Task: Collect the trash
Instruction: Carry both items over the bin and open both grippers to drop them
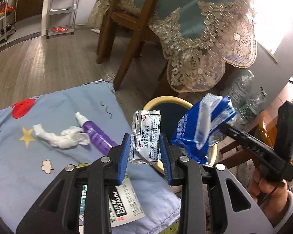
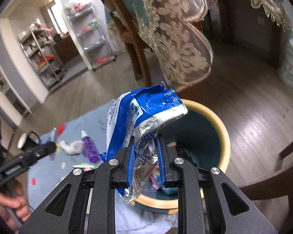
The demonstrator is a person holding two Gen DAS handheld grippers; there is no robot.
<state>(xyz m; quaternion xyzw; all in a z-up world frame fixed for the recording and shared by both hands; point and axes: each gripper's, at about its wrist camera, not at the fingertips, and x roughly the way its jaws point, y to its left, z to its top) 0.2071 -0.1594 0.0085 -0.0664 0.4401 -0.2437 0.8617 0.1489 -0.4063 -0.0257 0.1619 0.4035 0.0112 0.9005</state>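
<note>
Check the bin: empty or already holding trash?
Holding trash. The right wrist view looks into the bin, and colourful scraps lie at the bottom; how full, cannot tell.

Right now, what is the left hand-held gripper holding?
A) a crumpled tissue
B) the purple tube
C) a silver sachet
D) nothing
C: the left hand-held gripper has its blue pads pressed on the silver sachet, while the purple tube and tissue lie on the blue cloth.

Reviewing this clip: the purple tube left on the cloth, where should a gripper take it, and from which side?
Grip the purple tube mid-body, from above, jaws across its width. It lies flat on the blue cloth, and the middle keeps clear of the tissue beside its white cap end.
</note>
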